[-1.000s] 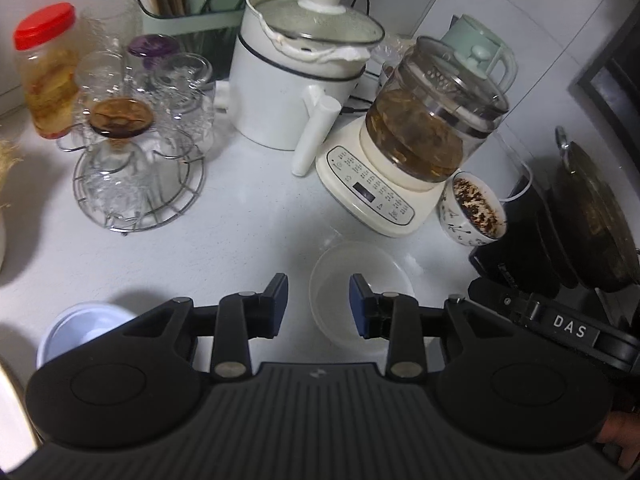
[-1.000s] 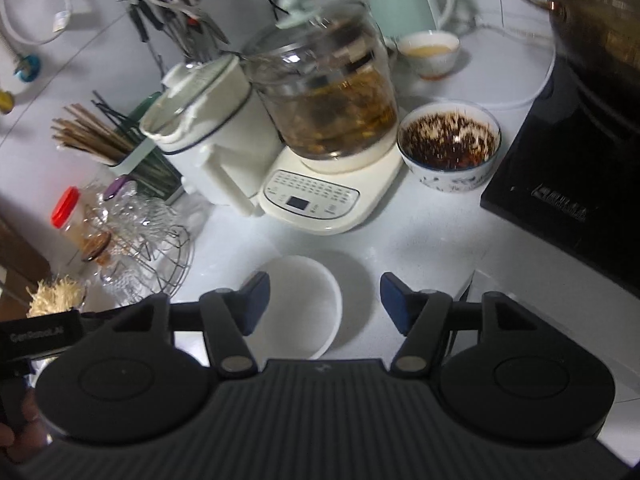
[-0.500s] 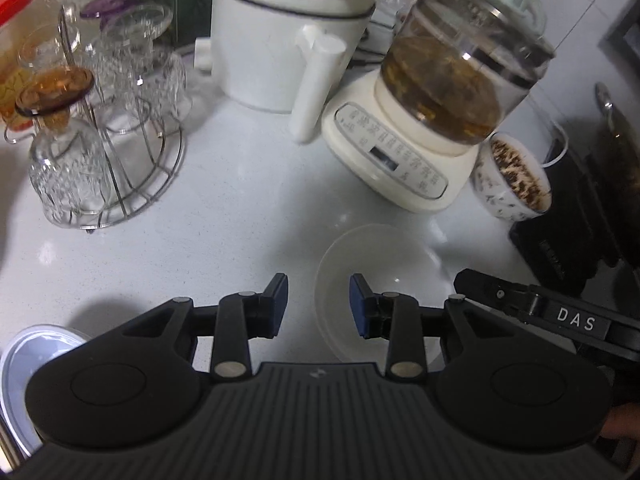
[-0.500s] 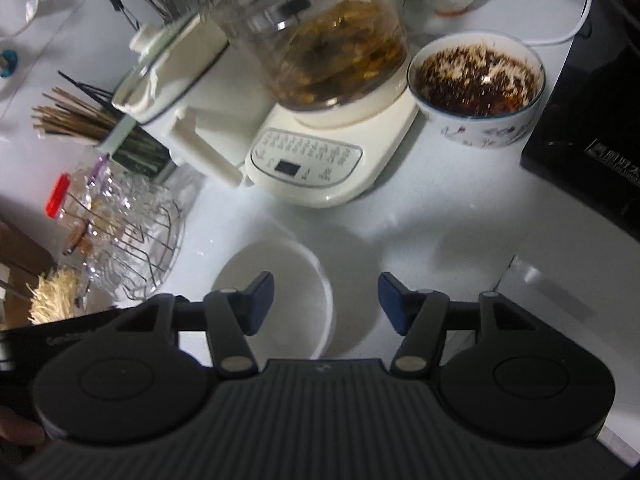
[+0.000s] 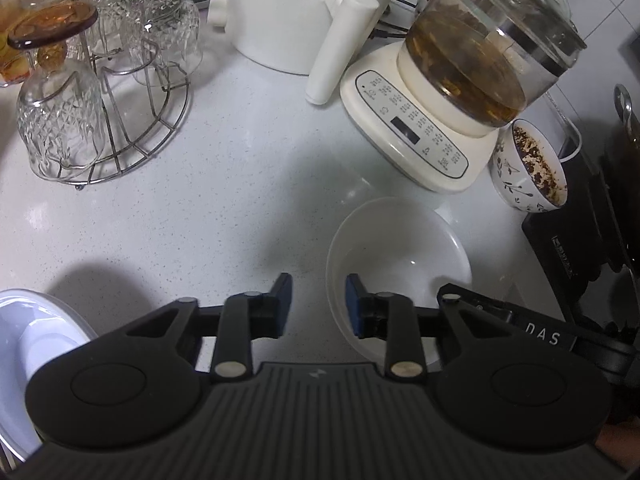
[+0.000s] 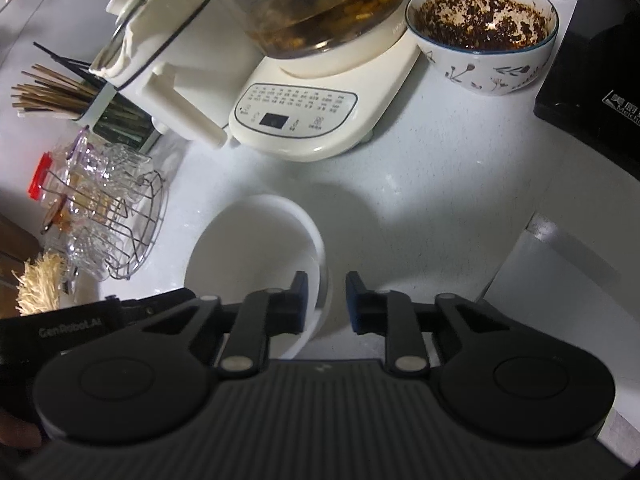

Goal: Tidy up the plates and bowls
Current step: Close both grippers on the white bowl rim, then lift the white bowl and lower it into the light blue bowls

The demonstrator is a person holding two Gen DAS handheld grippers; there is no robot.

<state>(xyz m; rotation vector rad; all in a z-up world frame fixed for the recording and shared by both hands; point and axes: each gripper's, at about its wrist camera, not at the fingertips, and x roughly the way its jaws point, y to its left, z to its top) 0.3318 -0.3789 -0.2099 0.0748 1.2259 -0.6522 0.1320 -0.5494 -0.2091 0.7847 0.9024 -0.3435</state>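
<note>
Both grippers lower, jaws closing astride white bowl (image 5: 400,248) rim

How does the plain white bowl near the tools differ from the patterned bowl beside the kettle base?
The plain white bowl is empty and clean inside; the patterned bowl is coated with dark speckled residue. The white bowl has no decoration, while the patterned bowl carries dark plant motifs and a thin dark rim. The white bowl sits in open counter space; the patterned one is tucked against the kettle base. Both stand upright on the counter.
</note>
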